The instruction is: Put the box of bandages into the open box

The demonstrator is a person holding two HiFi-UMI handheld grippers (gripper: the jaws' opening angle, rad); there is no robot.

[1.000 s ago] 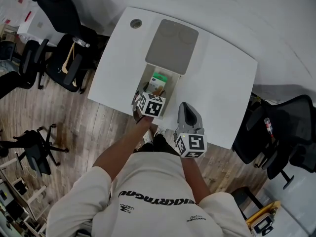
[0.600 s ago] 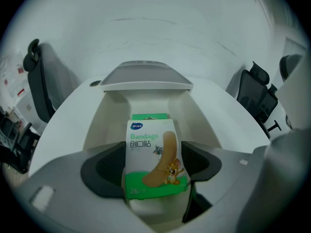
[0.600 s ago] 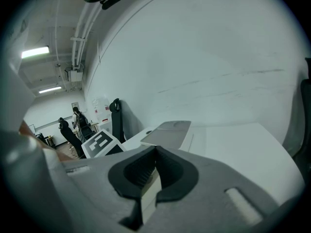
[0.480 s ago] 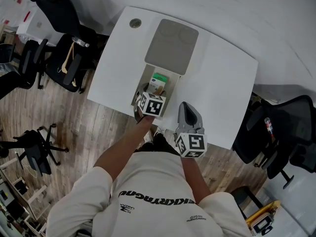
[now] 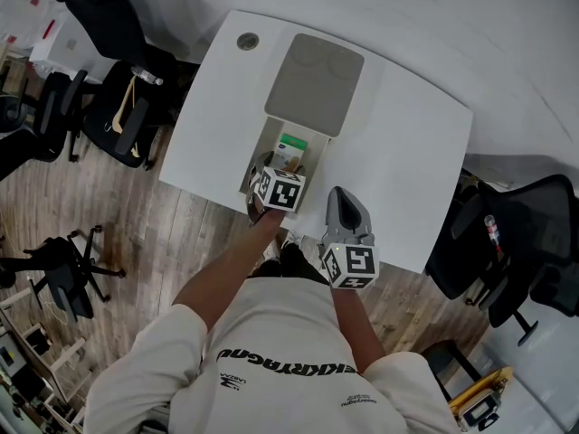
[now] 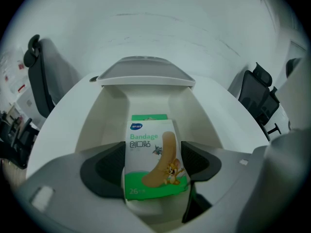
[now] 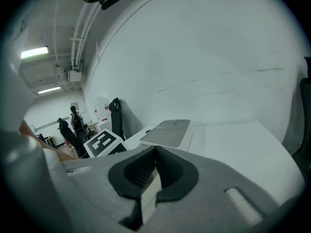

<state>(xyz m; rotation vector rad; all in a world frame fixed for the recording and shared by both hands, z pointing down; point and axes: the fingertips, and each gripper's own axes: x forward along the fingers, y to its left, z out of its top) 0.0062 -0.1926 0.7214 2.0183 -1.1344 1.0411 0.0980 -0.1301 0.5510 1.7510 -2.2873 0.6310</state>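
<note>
Left gripper view: nothing's shifted this past second. My left claw [image 6: 153, 168] stays clamped on the bandages [image 6: 150, 152], holding them down inside the box [image 6: 99, 120]. Right claw [image 7: 151, 171] idles, closed and empty. Letting go looks like all that's left.

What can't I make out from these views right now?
- Whether the box of bandages rests on the open box's floor: left gripper view, the bandages and the left gripper cover it; head view, the marker cube does.
- The open box's inside, right gripper view: only its lid shows.
- Round thing at the table's far corner, head view: too small to name.
</note>
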